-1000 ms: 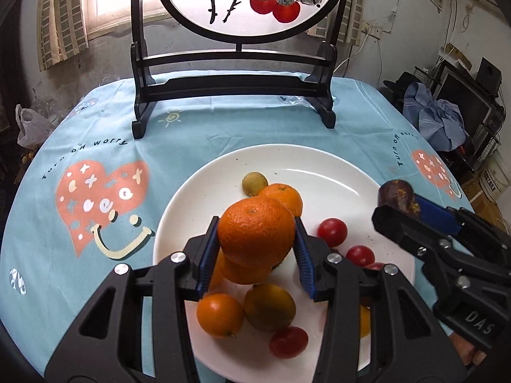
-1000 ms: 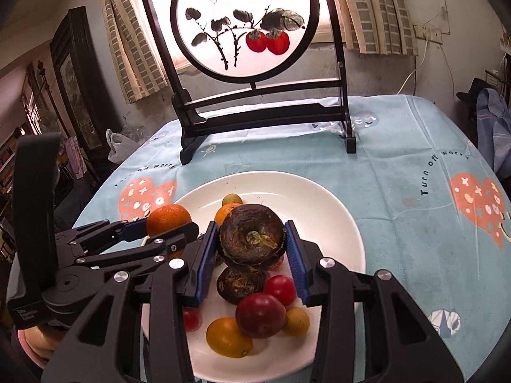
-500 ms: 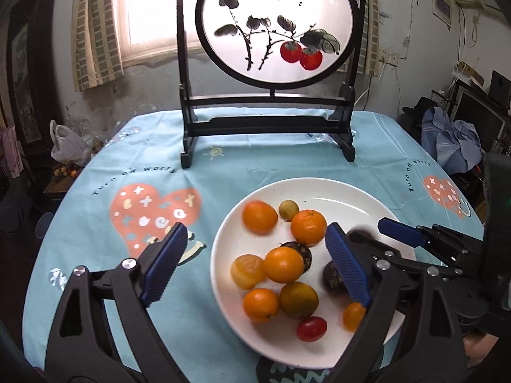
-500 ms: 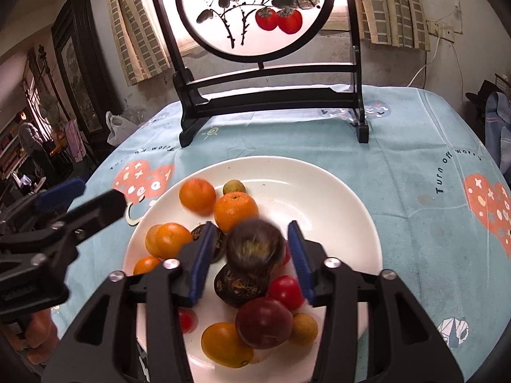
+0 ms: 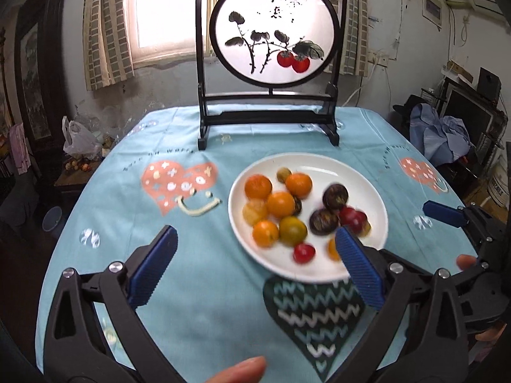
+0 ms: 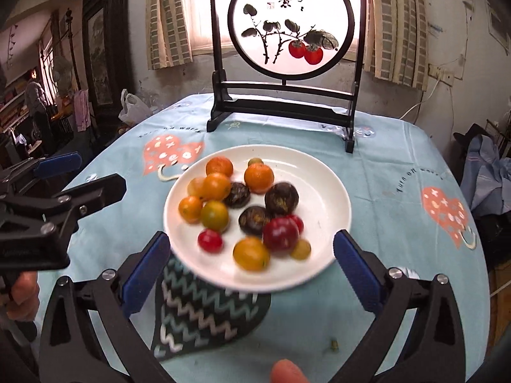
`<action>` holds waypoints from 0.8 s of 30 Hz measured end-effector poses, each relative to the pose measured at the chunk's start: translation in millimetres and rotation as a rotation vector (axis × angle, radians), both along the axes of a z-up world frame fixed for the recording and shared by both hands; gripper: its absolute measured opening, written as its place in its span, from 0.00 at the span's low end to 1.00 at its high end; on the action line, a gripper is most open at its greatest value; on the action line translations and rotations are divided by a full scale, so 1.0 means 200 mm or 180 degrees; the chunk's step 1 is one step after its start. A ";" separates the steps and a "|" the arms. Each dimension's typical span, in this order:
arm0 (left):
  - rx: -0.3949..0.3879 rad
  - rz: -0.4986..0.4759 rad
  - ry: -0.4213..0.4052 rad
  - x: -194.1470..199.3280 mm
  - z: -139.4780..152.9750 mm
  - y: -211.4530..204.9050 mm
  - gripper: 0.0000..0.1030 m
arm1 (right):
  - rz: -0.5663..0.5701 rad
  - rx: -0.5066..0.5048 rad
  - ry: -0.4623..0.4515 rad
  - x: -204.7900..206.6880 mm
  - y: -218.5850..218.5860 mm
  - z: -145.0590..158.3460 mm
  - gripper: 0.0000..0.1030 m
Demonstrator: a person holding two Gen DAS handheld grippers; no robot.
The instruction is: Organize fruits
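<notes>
The plate's (image 5: 367, 172) fruit is blurred, perhaps tomatoes (image 6: 281, 234) among oranges.

I am working in a lived-in home, an old sitting room by the look of it. My landmark is the painted persimmon table screen (image 5: 274, 35) on the blue printed tablecloth (image 5: 134, 229). Behind it a curtained window (image 5: 159, 16) sits in a stained, peeling wall. Left of it stands a dark framed cabinet (image 6: 99, 54) and a plastic bag (image 5: 80, 140); right of it, heaped clothes (image 5: 440, 134) and wall sockets (image 6: 444, 73).
</notes>
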State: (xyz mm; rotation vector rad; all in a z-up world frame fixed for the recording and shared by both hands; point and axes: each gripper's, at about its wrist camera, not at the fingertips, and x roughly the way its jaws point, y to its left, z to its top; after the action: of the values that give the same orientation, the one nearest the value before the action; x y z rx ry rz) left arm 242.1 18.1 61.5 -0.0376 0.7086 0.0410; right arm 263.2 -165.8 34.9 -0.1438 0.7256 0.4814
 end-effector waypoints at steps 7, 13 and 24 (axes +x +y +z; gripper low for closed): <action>0.0003 -0.0082 0.0037 -0.32 -0.05 -0.05 0.98 | -0.0099 -0.0001 0.0061 -0.35 -0.11 -0.02 0.99; 0.0025 -0.0184 0.0069 -0.52 -0.09 -0.10 0.98 | -0.0120 0.0003 0.0082 -0.55 -0.16 -0.03 0.99; 0.0014 -0.0262 0.0092 -0.68 -0.11 -0.15 0.98 | -0.0156 0.0025 0.0081 -0.71 -0.18 -0.03 0.99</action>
State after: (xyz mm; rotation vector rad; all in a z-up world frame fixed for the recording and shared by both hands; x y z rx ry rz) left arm 106.5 -11.6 40.0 -0.0036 0.7384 -0.0358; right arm 120.8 -202.6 28.0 -0.1126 0.7504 0.4400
